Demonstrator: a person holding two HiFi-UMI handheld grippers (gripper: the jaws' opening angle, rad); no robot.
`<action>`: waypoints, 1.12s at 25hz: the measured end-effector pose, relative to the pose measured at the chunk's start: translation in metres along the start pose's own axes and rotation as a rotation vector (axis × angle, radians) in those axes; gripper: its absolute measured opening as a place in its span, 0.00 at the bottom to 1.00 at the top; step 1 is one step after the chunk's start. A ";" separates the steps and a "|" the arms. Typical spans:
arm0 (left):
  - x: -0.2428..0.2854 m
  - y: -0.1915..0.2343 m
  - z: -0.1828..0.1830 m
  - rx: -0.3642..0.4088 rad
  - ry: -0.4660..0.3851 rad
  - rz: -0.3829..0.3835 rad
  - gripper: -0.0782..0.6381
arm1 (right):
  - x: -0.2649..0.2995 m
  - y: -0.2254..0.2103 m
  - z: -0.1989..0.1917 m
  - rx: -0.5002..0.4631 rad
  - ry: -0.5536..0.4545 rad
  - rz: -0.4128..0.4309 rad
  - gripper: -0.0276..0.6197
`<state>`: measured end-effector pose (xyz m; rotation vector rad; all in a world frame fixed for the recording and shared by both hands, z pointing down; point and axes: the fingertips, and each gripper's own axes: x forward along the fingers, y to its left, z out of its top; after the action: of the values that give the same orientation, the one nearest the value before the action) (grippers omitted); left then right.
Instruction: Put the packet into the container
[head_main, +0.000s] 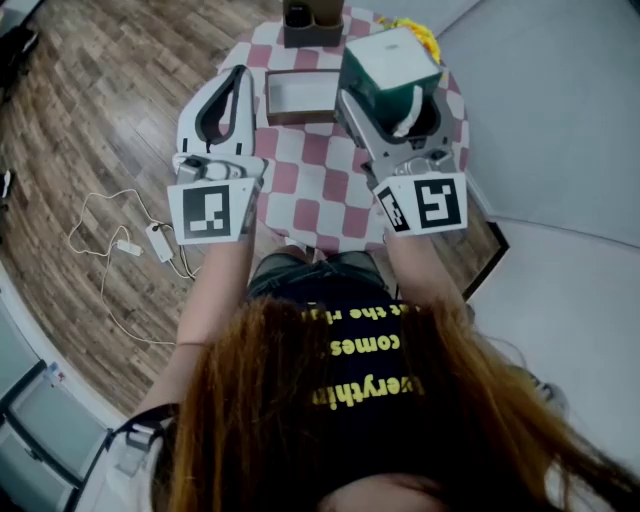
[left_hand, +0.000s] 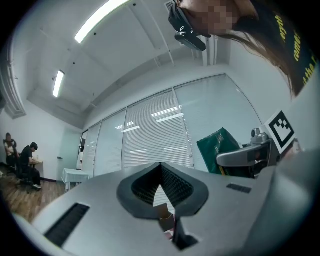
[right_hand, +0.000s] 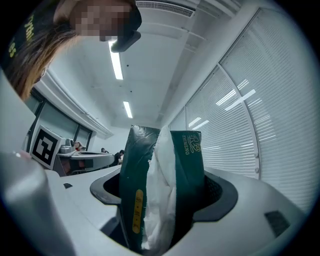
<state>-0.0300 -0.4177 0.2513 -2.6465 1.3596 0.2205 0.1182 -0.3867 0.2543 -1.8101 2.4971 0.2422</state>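
**Packet in transit to the container, head view with both gripper views.** The right tool (head_main: 392, 105) is closed on the packet (head_main: 388, 58), a green-and-white soft pack. The pack is raised off the surface (head_main: 320, 190) over its far right part, just right of the container (head_main: 300, 95).

The right gripper view shows the jaws pressed against the two broad green faces. White sheets bulge from a slit down the middle of the wrapper.

The left tool (head_main: 238, 75) has its jaws drawn together at the tips and holds nothing. It hangs over the left edge of the surface, beside the container's left wall.

The container, an open brown box, sits near the middle of the far edge. A dark holder (head_main: 312, 25) stands just beyond it.

*Handling.*
- **Weight and stiffness:** the packet is probably light and compressible, since it looks like a film wrapper around soft paper. It will yield under the jaws rather than resist them.
- **Slip:** the glossy film is likely slippery, so a grip across the broad faces at mid-body, as here, seems the safest.
- **Where not to grip:** a hold near a corner or over the slit risks slipping or pulling sheets out.
- **Breakage:** the packet does not look fragile.
- **Fit:** the packet looks close to the box opening in outline, so it may need to go in level and be pressed lightly.
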 end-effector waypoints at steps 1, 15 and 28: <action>0.001 0.002 -0.002 -0.004 0.003 0.002 0.11 | 0.003 -0.001 -0.002 0.001 0.005 0.004 0.64; 0.015 0.010 -0.027 -0.015 0.044 0.060 0.11 | 0.073 -0.005 -0.104 -0.150 0.240 0.193 0.64; 0.021 0.005 -0.042 -0.020 0.059 0.089 0.11 | 0.119 0.009 -0.211 -0.274 0.524 0.508 0.64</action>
<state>-0.0196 -0.4458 0.2877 -2.6310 1.5025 0.1692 0.0834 -0.5282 0.4484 -1.4107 3.4308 0.1419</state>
